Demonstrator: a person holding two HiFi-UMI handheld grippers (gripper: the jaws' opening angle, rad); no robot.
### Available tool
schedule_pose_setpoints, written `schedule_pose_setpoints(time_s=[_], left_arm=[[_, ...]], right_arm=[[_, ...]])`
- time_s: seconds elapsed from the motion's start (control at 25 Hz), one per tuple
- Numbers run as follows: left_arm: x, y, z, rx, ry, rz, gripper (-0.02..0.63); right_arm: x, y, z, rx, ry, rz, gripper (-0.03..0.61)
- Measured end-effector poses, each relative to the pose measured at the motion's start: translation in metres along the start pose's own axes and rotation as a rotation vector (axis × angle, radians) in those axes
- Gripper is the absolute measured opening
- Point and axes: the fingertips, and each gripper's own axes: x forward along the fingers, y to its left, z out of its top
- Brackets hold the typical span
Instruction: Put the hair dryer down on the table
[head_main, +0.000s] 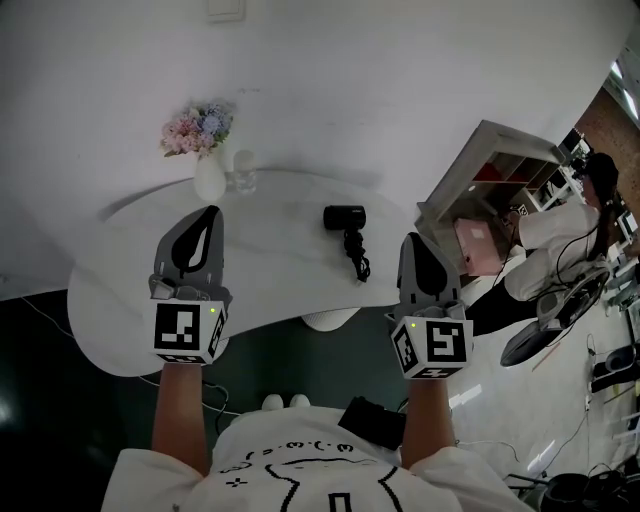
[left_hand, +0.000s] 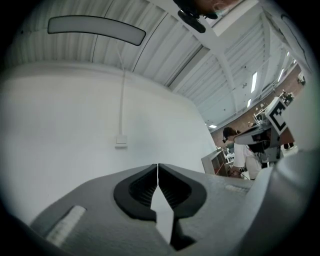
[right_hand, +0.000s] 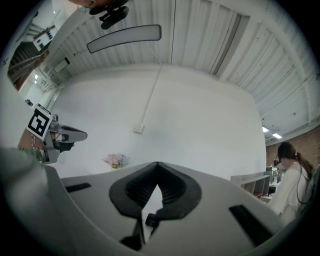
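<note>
The black hair dryer (head_main: 345, 217) lies on the white table (head_main: 130, 300) right of its middle, with its coiled cord (head_main: 356, 258) trailing toward the near edge. My left gripper (head_main: 209, 214) hangs over the table's left part, shut and empty. My right gripper (head_main: 413, 241) is held at the table's right end, also shut and empty, a little right of the dryer and apart from it. In the left gripper view the jaws (left_hand: 158, 167) meet with only wall behind them. In the right gripper view the shut jaws (right_hand: 158, 168) show a bit of the dryer (right_hand: 150, 220) in the gap below.
A white vase of flowers (head_main: 206, 152) and a clear glass (head_main: 243, 173) stand at the table's far edge by the wall. A white shelf unit (head_main: 480, 185) stands right of the table. A person (head_main: 560, 235) and a fan (head_main: 545, 335) are further right. A black object (head_main: 372, 421) lies on the floor.
</note>
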Motion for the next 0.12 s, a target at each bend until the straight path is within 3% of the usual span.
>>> schedule_pose_setpoints(time_s=[0.12], left_arm=[[-0.0009,-0.0009,-0.0009,-0.006,-0.002,0.004,0.020]], right_arm=[[-0.0008,-0.0002,-0.0012,0.001,0.002,-0.002,-0.005]])
